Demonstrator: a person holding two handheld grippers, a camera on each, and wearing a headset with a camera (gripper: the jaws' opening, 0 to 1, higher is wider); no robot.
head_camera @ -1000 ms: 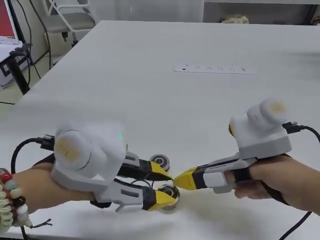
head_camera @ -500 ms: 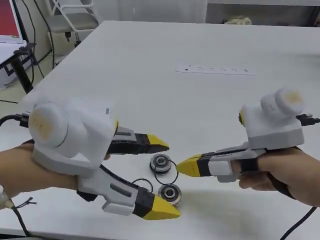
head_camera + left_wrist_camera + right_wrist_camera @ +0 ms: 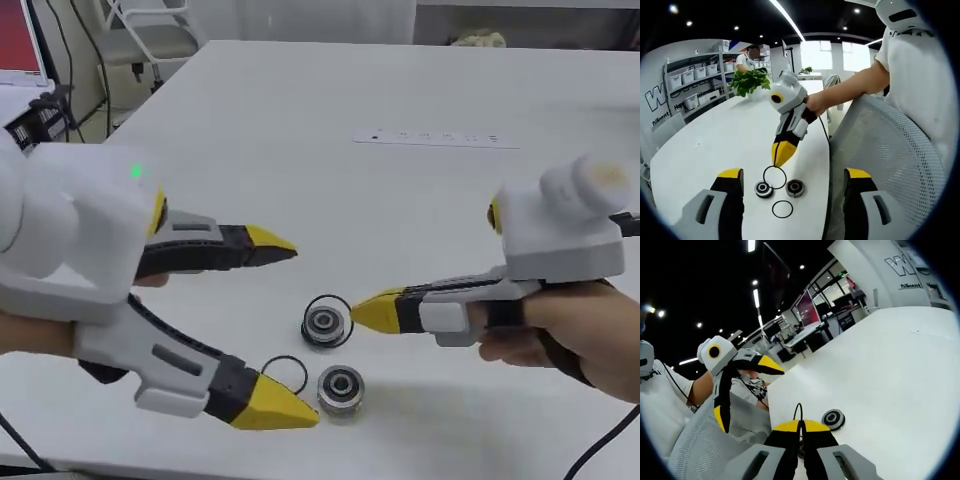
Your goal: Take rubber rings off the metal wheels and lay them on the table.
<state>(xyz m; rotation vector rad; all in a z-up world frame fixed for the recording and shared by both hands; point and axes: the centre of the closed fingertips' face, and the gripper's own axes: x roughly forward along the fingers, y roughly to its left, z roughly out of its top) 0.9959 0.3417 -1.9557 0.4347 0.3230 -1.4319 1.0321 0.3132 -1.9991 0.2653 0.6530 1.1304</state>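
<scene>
A white table (image 3: 300, 150) has two wheels on it. The right gripper (image 3: 358, 310) is pinched tight on a thin ring (image 3: 318, 298), right by the far wheel (image 3: 325, 323). A loose ring (image 3: 783, 201) lies flat on the table, just left of the near wheel (image 3: 341, 385). The left gripper (image 3: 794, 171) hangs above them, jaws wide apart, holding nothing.

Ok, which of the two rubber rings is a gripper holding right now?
The ring pinched in the shut right gripper, by the farther wheel. The other ring lies loose on the table beside the nearer wheel.
</scene>
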